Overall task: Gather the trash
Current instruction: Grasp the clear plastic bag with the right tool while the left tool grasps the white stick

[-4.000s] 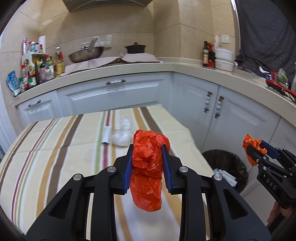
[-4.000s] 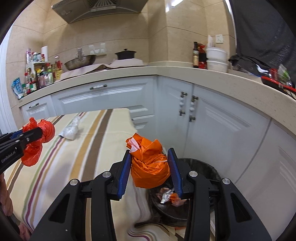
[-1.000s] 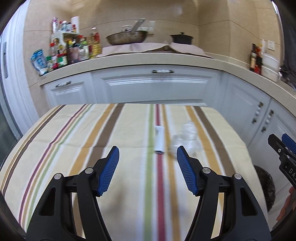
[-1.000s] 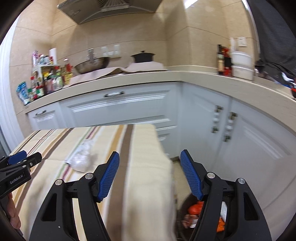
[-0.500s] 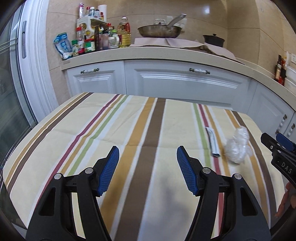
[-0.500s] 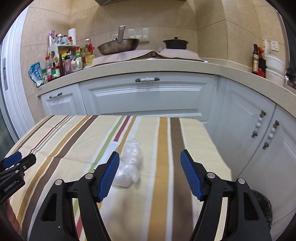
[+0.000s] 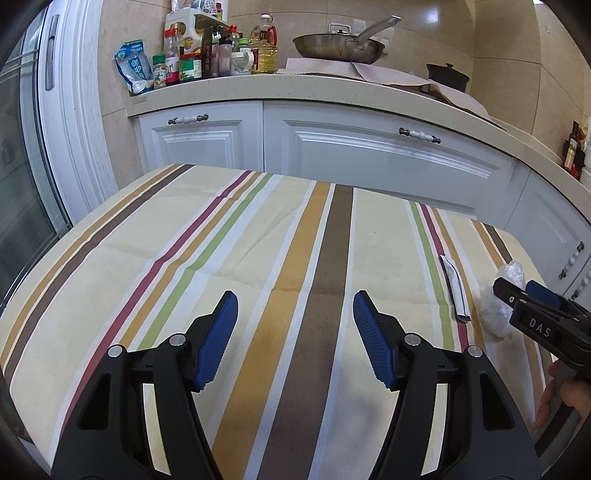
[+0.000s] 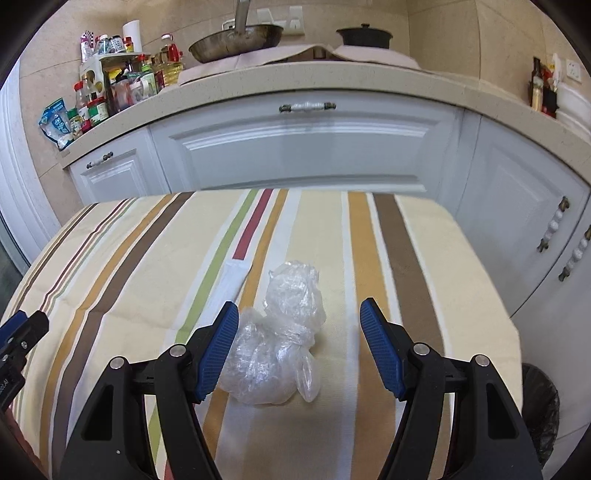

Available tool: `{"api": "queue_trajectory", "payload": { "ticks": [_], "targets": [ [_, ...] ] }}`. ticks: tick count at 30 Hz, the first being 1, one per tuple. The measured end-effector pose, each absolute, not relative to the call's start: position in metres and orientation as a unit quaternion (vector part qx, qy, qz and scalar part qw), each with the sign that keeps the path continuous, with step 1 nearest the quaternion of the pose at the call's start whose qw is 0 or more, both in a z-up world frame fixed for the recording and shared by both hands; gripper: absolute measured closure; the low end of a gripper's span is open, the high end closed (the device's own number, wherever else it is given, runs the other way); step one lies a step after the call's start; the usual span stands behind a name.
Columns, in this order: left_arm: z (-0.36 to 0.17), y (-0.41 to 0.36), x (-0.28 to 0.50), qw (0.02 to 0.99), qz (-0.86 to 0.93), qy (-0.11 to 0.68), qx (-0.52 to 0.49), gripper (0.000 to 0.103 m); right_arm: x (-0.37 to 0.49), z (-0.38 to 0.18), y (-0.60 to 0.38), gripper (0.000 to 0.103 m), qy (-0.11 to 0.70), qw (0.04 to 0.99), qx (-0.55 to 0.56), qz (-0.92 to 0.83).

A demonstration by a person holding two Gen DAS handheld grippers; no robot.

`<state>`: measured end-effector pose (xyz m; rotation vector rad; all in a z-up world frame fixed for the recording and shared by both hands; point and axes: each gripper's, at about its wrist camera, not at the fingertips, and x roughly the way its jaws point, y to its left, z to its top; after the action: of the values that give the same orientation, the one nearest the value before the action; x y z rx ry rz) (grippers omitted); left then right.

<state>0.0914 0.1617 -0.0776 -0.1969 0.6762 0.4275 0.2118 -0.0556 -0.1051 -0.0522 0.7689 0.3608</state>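
Observation:
A crumpled clear plastic bag (image 8: 282,336) lies on the striped tablecloth (image 8: 129,266), with a white wrapper (image 8: 229,284) just left of it. My right gripper (image 8: 295,343) is open and empty, its jaws on either side of the bag, just above the table. In the left wrist view the bag (image 7: 498,314) and the wrapper (image 7: 456,288) lie at the right, with the right gripper (image 7: 524,291) over the bag. My left gripper (image 7: 293,339) is open and empty over bare cloth.
A black trash bin (image 8: 543,417) stands on the floor off the table's right corner. White cabinets (image 8: 303,147) and a counter with bottles (image 7: 207,51), a pan (image 7: 340,48) and a pot (image 8: 364,35) run behind the table.
Both orange bags went out of the grippers, which opened. Both swung left over the table. The right gripper has closed in on the clear bag.

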Motion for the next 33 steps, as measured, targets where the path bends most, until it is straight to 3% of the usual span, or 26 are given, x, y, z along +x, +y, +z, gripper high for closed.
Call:
{"api": "queue_trajectory", "payload": {
  "ticks": [3,7,14,33],
  "targets": [
    [-0.081,0.160,0.096,0.916,0.203,0.333,-0.097,0.040,0.213,-0.107,-0.056,0.039,0.382,0.906,-0.021,0.184],
    [-0.083,0.152,0.100,0.916,0.192,0.338,-0.095,0.040,0.212,-0.107,-0.055,0.058,0.385,0.901,-0.011,0.200],
    [-0.083,0.133,0.109,0.918,0.174,0.344,-0.091,0.040,0.207,-0.100,-0.059,0.071,0.373,0.904,-0.012,0.208],
    [-0.084,0.083,0.143,0.921,0.143,0.357,-0.063,0.040,0.210,-0.092,-0.103,0.082,0.349,0.917,0.008,0.191]
  ]
}}
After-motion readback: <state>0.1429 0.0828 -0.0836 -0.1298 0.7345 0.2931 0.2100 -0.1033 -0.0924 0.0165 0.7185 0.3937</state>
